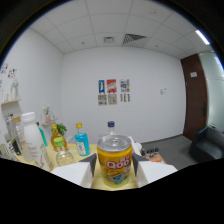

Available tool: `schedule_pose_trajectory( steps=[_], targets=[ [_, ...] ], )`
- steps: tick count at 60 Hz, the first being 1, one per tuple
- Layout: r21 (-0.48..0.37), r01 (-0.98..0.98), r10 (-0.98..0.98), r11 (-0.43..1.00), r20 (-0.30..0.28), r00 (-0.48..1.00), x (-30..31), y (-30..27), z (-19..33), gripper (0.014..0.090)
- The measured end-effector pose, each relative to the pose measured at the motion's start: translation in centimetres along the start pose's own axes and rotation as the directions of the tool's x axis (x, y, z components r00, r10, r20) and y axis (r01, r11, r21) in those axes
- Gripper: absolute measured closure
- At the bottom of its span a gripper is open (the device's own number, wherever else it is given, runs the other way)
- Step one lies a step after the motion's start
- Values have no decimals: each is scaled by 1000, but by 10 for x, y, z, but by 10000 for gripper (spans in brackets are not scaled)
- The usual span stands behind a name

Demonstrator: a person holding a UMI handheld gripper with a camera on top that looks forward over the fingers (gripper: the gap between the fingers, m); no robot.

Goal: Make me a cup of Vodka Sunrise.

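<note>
Two jaws clamp the yellow Qoo can [115,162]; bottles [81,140] stand beyond.

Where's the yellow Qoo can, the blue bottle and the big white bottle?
Yellow Qoo can [115,161]: gripper view, on its front label.
Blue bottle [82,143]: gripper view, on its body.
White bottle [33,141]: gripper view, on its body.

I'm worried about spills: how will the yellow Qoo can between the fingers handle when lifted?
The yellow Qoo can, clamped in the gripper, looks like smooth thin metal, so probably slippery and dentable under a hard squeeze. Its top looks unopened, so likely full and fairly heavy.
</note>
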Motion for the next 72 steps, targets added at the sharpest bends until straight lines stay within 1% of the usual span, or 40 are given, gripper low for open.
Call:
schedule_pose_trajectory(
  steps=[6,34,42,49,58,66,72],
  targets=[
    [4,2,-2,1000,-15,1000,3,-3,4,500],
    [7,36,-35,999,-49,998,3,-7,0,534],
    [46,18,-15,999,-63,998,2,-28,-25,534],
    [57,10,-7,998,-66,998,-1,-29,-56,534],
    [24,-3,5,1000,-60,998,-13,6,-97,536],
    [-48,-27,25,998,-39,999,-35,65,-115,533],
    [-106,14,-19,994,-50,999,-45,113,-117,534]
  ],
)
